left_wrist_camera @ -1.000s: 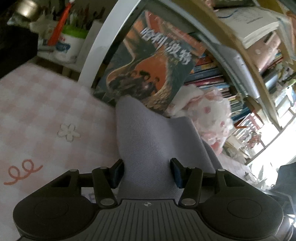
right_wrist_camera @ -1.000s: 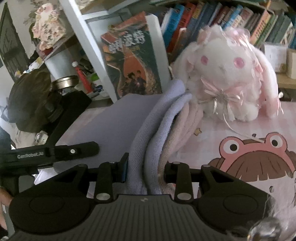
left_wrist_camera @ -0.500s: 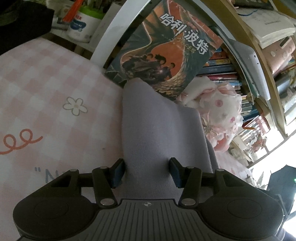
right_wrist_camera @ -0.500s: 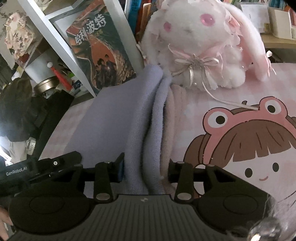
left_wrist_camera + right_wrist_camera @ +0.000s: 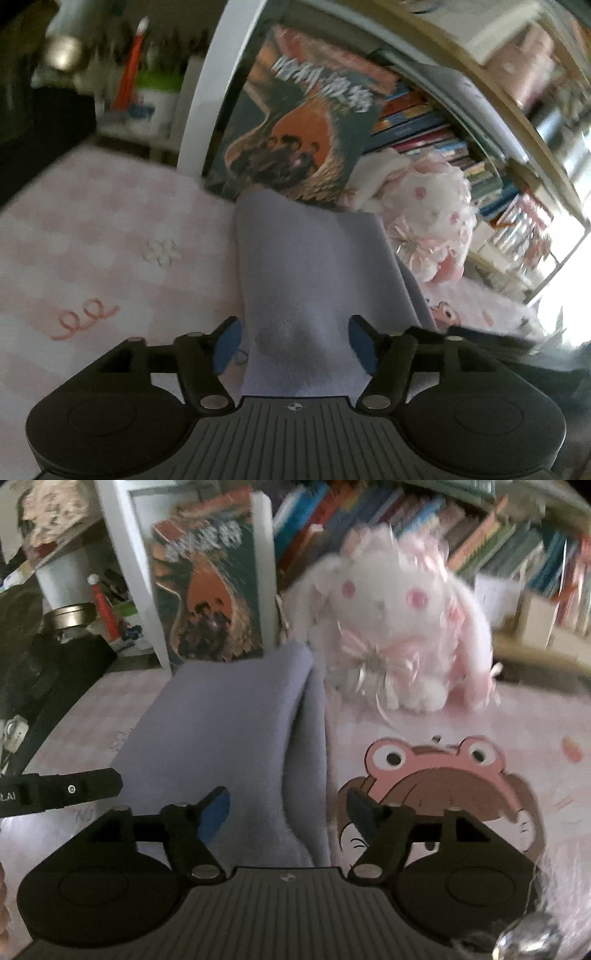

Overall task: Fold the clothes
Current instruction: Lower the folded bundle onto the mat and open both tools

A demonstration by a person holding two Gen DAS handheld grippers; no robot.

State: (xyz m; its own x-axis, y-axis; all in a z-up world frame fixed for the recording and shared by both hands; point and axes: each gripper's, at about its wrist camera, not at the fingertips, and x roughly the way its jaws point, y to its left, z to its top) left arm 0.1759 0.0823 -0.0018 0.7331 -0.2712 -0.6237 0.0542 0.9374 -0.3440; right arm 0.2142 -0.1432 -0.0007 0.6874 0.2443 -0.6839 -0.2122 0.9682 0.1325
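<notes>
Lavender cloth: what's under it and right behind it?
The lavender cloth lies folded on a pink checked sheet. Behind its far end stands a big book, with a plush bunny beside. Anything under the cloth is covered.

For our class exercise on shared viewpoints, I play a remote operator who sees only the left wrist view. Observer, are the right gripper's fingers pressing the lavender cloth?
Observer: No. The right gripper has its jaws opening; the lavender cloth lies between them, with gaps at both pads.
Operator: What is printed on the mat to that gripper's right?
Observer: A cartoon girl in a pink frog hat, on the pink mat.
Operator: Does the plush rabbit touch the cloth?
Observer: The plush rabbit sits just behind the cloth's far right corner; contact cannot be told.
Operator: Is my own gripper visible there?
Observer: Yes, one finger of the left gripper enters from the left.
</notes>
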